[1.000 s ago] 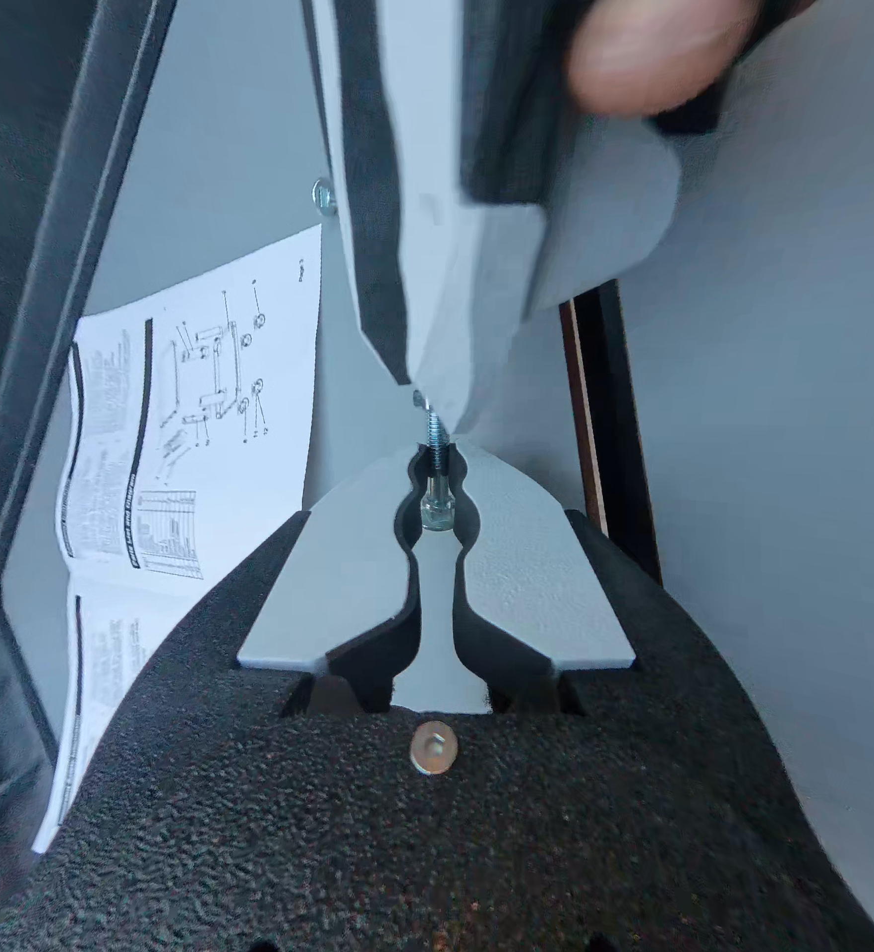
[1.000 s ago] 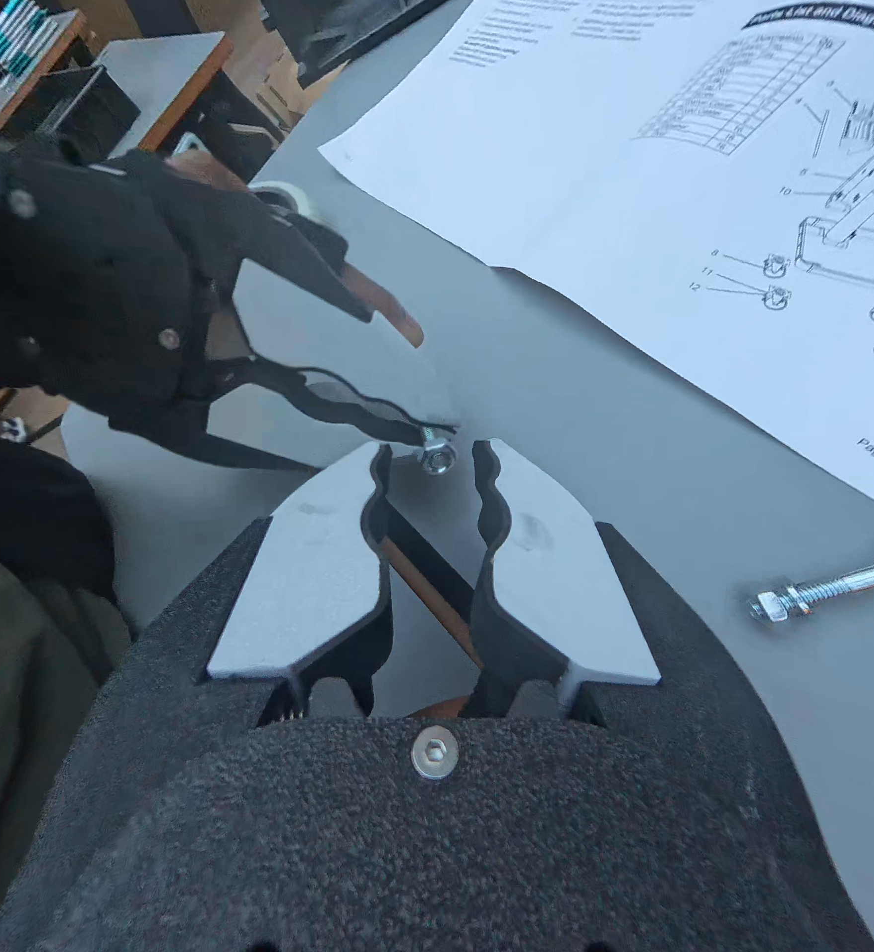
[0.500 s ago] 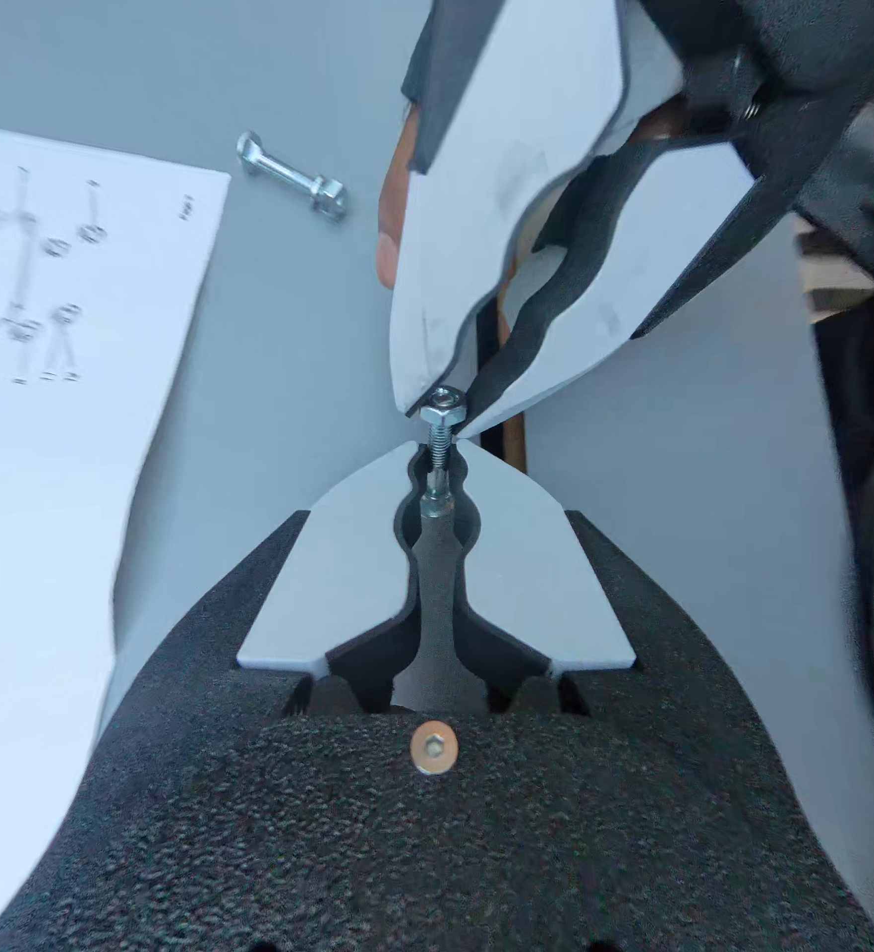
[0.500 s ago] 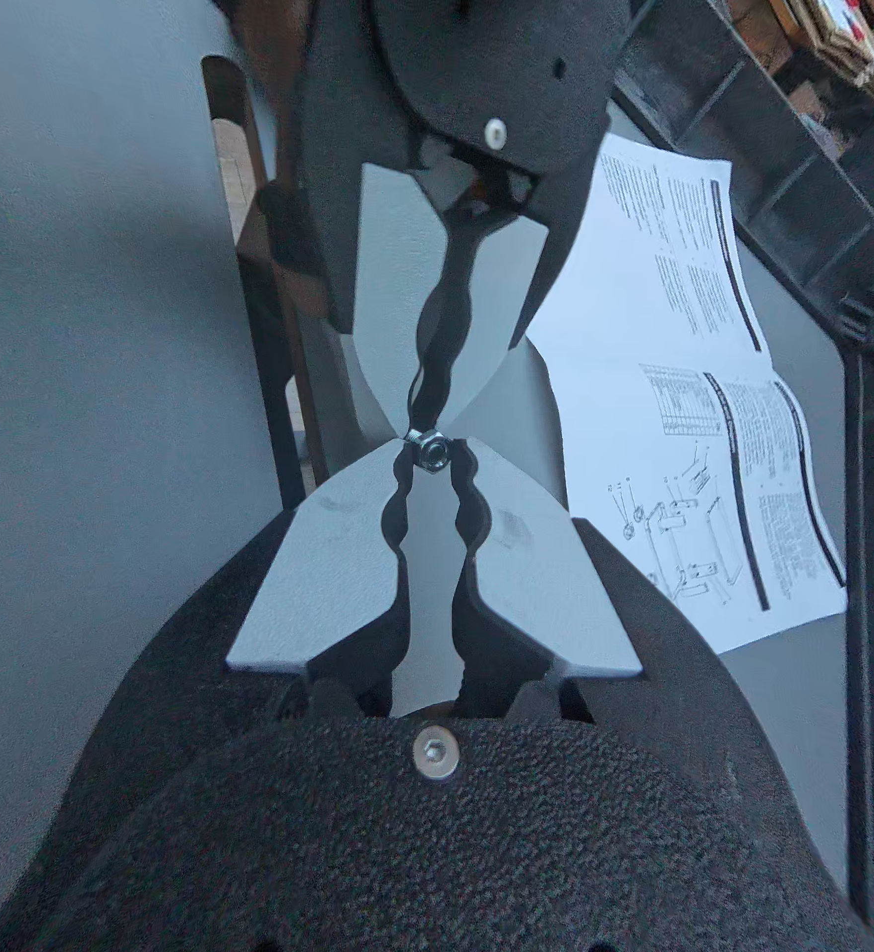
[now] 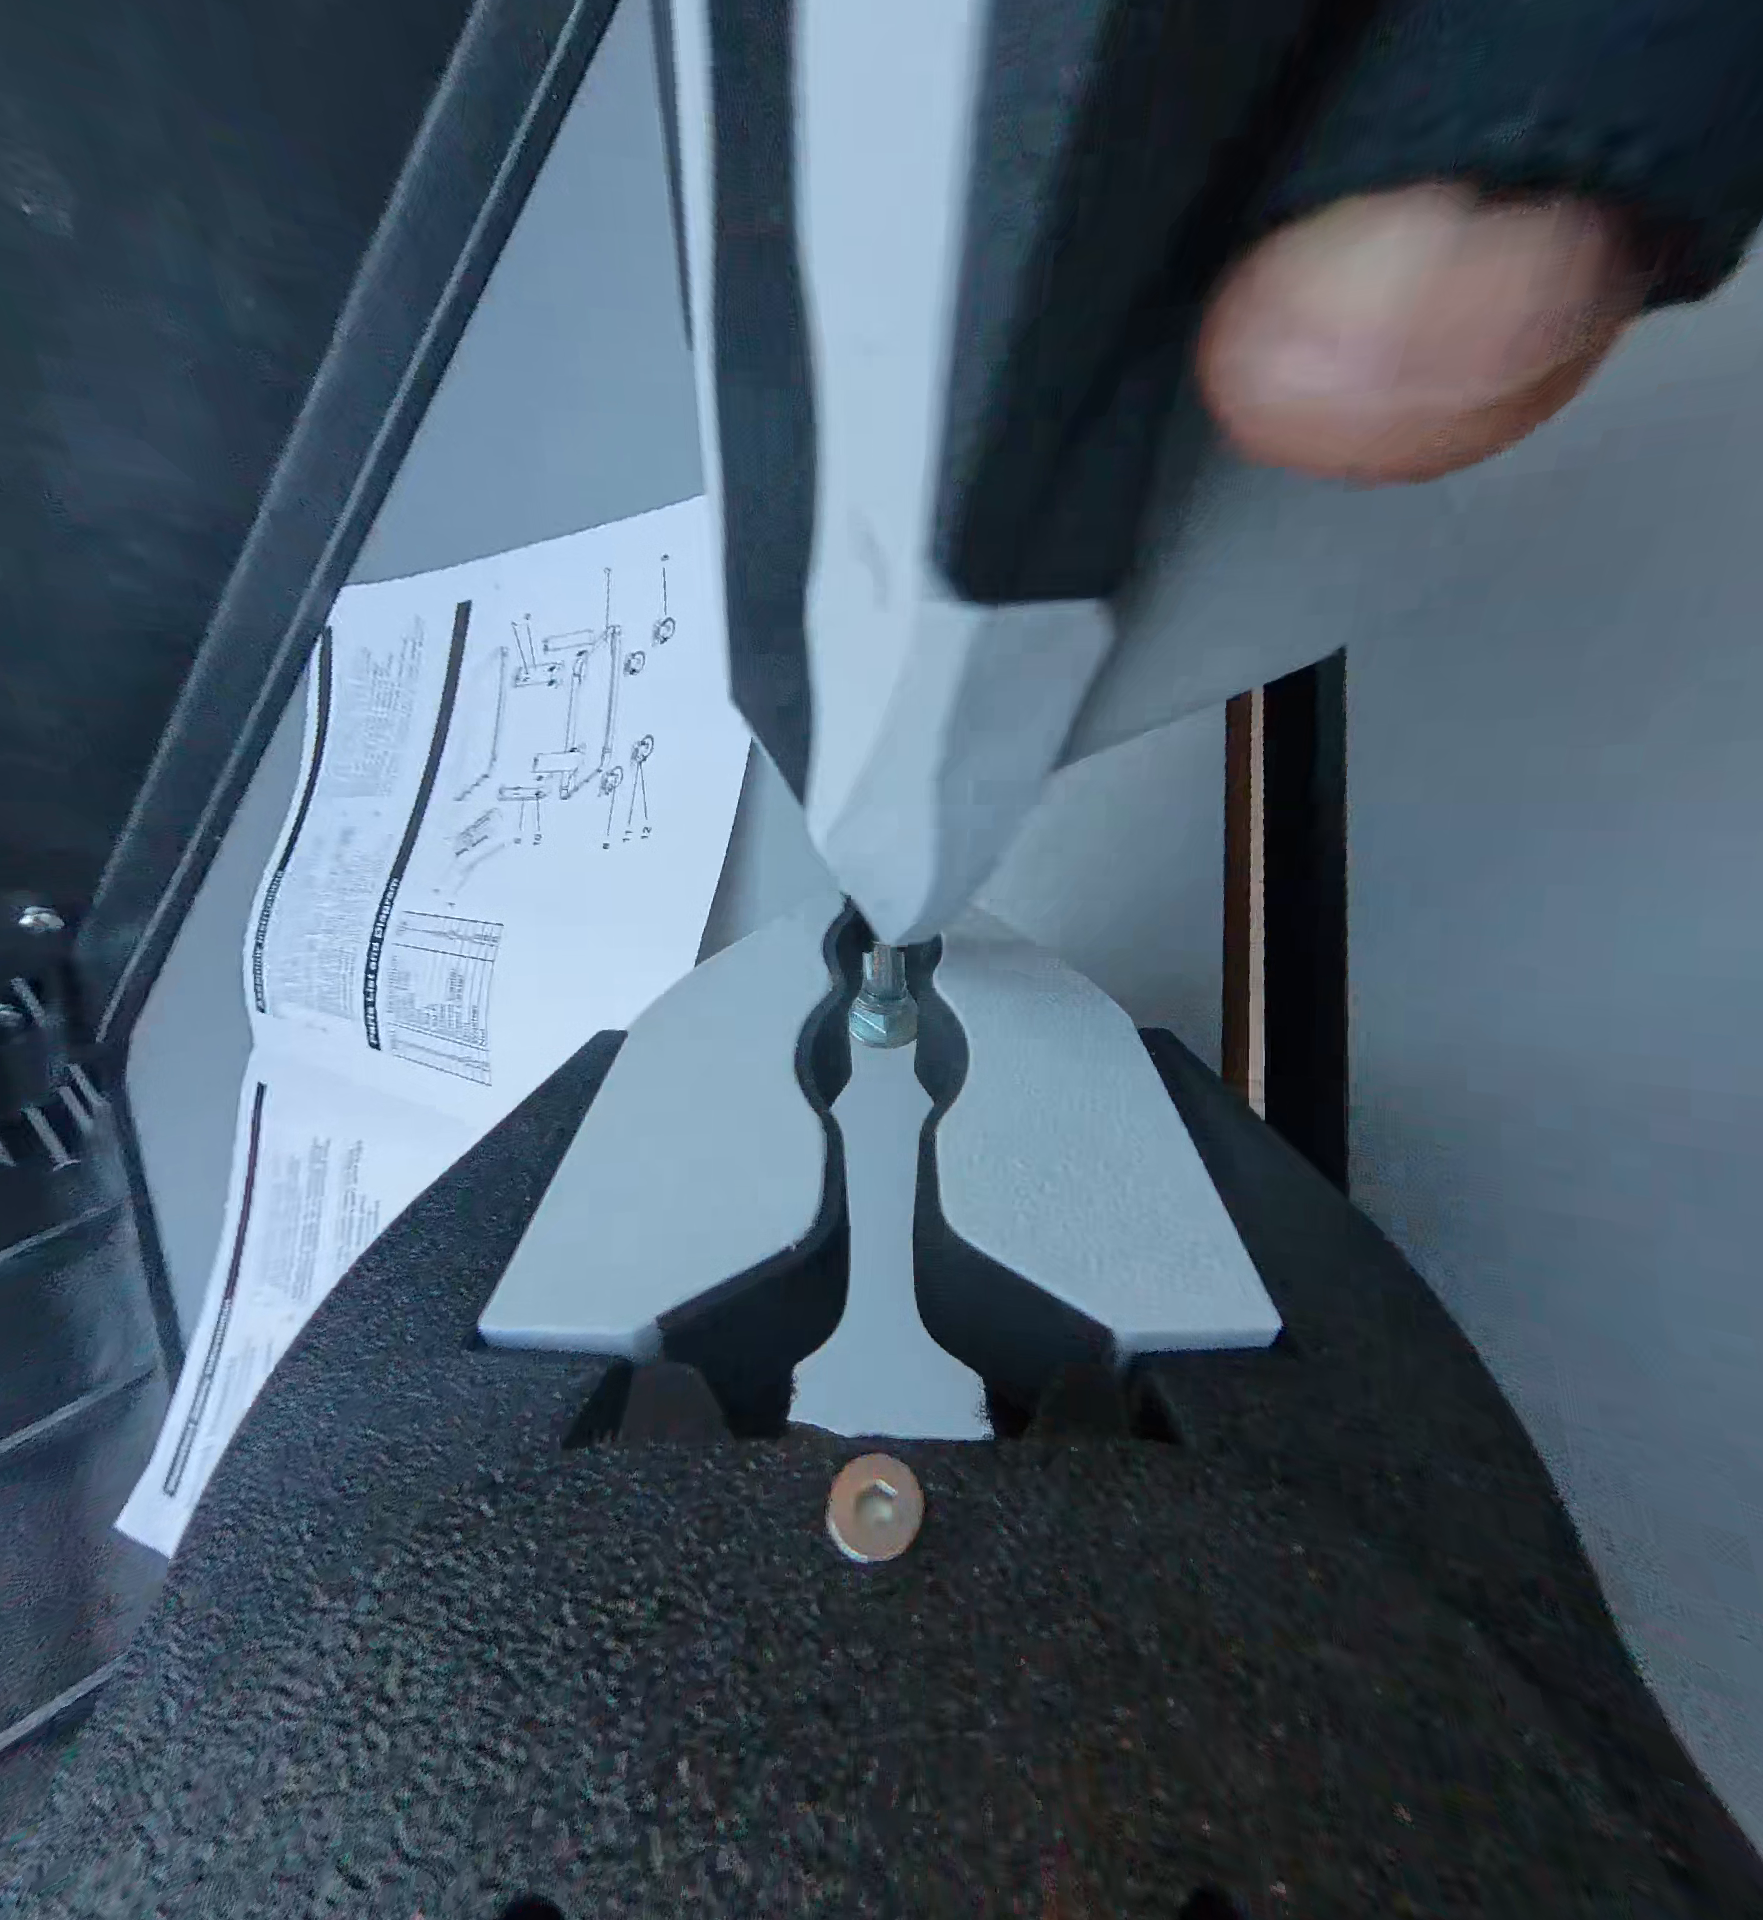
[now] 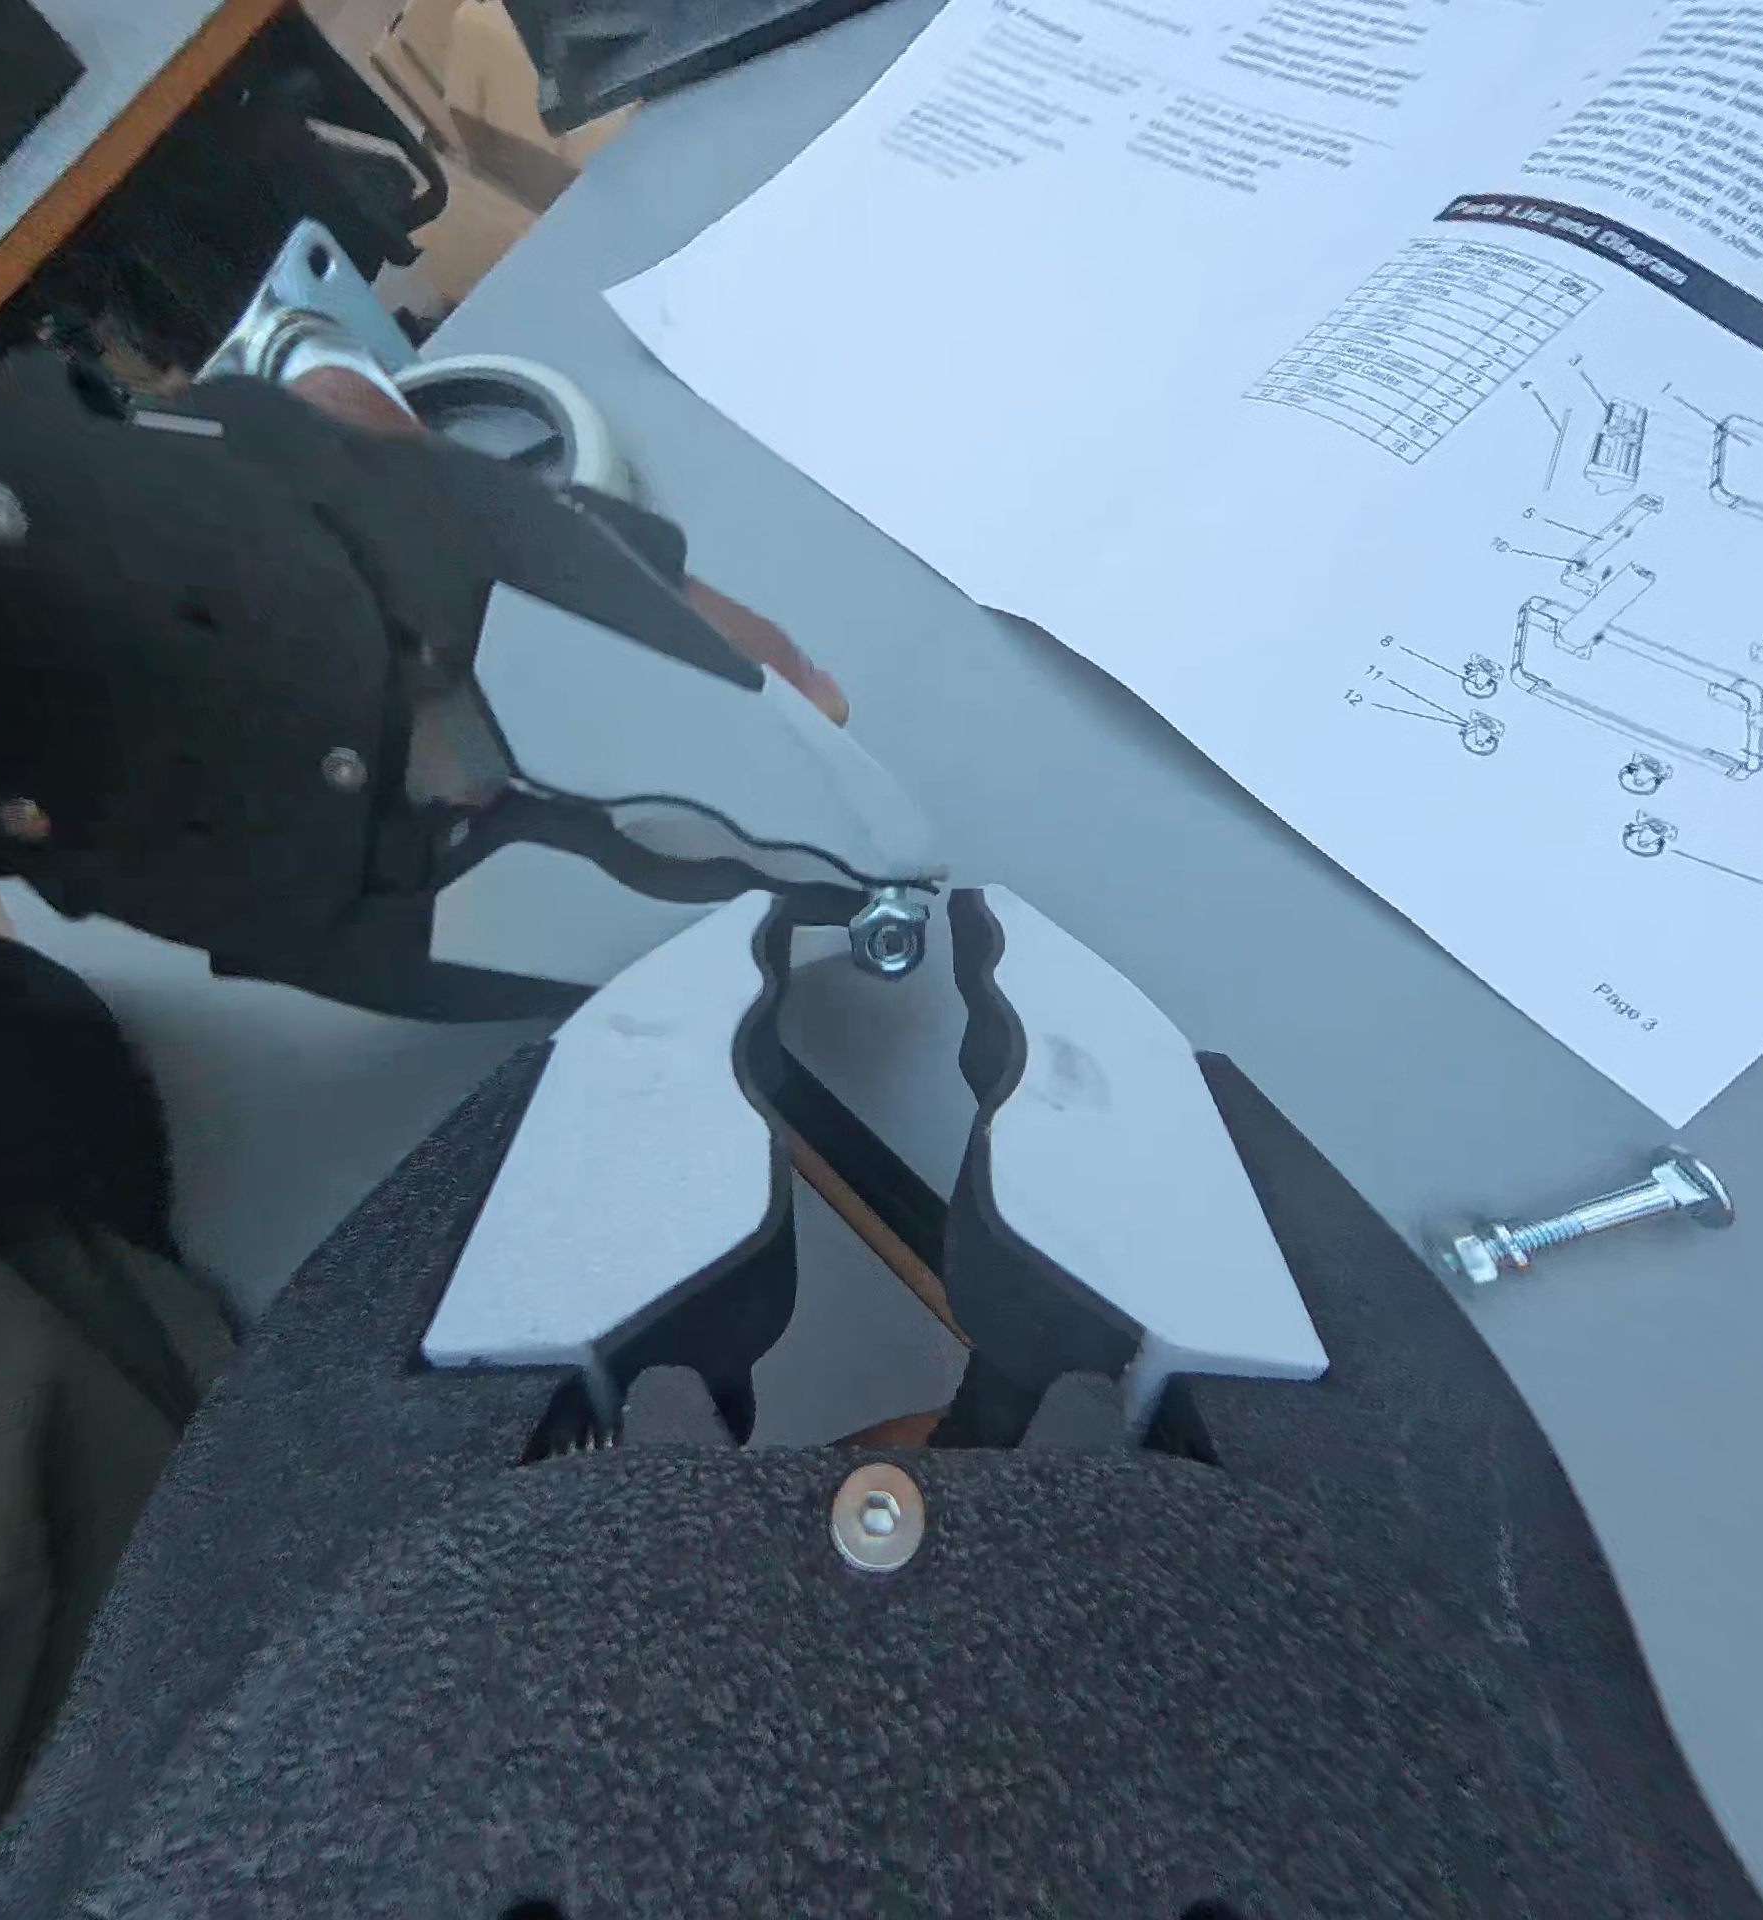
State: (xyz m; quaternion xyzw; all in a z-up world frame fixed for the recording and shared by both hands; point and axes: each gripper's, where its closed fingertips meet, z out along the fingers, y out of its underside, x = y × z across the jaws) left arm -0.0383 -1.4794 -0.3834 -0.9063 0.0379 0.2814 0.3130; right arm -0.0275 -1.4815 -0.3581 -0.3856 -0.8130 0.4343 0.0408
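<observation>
My left gripper (image 5: 882, 935) is shut on a small silver bolt (image 5: 882, 1003) that points forward out of its tips. In the right wrist view the left gripper (image 6: 233, 675) comes in from the left, and the nut (image 6: 887, 935) on the bolt's end faces the camera. My right gripper (image 6: 866, 899) is open, with its tips on either side of the nut and a gap on both sides. In the left wrist view the right gripper (image 5: 898, 727) hangs blurred from above, its tips at the bolt's far end. A person's finger (image 5: 1396, 332) shows behind it.
A printed instruction sheet (image 6: 1272, 416) lies on the grey table (image 6: 1220, 935), also in the left wrist view (image 5: 441, 831). A second bolt with a nut (image 6: 1583, 1216) lies at the right. A metal caster part (image 6: 503, 416) sits behind the left gripper. A dark rack (image 5: 77, 416) stands at the left. The tips of both grippers are at nearly the same place.
Half a second ago my right gripper was shut on the nut and both views were rolled. Now it has opened and both grippers have swung back to the pose of one second ago.
</observation>
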